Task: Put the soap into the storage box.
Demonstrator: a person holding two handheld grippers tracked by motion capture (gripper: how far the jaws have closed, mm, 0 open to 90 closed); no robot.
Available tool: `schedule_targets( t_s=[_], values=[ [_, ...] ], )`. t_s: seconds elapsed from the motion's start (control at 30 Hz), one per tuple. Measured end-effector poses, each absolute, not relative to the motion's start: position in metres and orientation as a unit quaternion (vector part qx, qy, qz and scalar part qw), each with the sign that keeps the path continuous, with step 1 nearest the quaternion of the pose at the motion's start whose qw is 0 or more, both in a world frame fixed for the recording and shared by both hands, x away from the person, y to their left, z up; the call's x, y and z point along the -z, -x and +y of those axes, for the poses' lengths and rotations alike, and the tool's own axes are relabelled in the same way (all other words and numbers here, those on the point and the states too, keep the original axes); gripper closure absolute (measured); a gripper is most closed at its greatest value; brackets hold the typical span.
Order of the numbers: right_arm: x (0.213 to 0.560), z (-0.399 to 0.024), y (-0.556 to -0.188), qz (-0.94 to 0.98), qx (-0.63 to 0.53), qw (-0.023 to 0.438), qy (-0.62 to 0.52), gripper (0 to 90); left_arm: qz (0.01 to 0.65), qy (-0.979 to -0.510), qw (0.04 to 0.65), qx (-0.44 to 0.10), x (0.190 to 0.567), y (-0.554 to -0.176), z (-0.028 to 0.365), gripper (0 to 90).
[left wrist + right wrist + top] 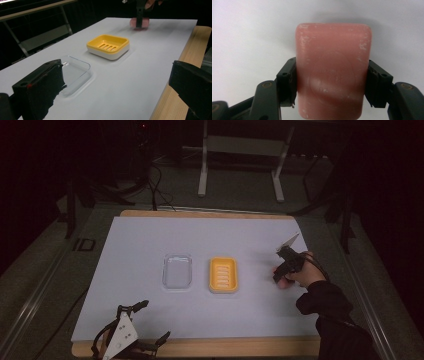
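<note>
A pink bar of soap (333,70) sits between the two black jaws of my right gripper (332,83), which press on its long sides just above the white mat. In the high view that right gripper (280,275) is at the mat's right, to the right of a yellow soap dish (223,274) with a slotted floor. A clear shallow tray (177,271) lies left of the dish. My left gripper (153,320) rests at the table's front left edge, jaws wide apart and holding nothing. From the left gripper view, the dish (108,46) and the soap (141,22) lie ahead.
A white mat (150,245) covers a wooden table (225,347) whose bare edge shows at the front. Behind the table stand the legs of a metal frame (202,170), and cables (155,185) trail over the dark floor.
</note>
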State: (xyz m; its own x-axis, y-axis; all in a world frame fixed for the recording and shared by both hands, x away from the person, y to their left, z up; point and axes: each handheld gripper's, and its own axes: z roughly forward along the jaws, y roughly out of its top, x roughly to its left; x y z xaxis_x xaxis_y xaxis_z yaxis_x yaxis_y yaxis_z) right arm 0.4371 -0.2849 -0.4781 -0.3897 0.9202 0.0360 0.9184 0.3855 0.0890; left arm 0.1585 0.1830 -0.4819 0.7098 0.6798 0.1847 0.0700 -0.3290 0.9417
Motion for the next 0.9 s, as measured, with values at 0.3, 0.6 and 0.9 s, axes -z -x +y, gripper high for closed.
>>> schedule_targets(
  t_s=[0.3,0.6,0.9],
  values=[
    [0.457,-0.263,-0.428,0.827,-0.036,0.026,-0.560,37.6,0.247,-0.761,0.524,-0.293,0.482,-0.158,0.183,0.5],
    [0.439,-0.240,-0.426,0.822,-0.034,0.044,-0.567,37.6,0.248,-0.759,0.525,-0.294,0.482,-0.158,0.183,0.5],
    [0.422,-0.219,-0.424,0.801,-0.084,0.040,-0.591,37.6,0.248,-0.759,0.526,-0.295,0.481,-0.157,0.183,0.5]
  ],
)
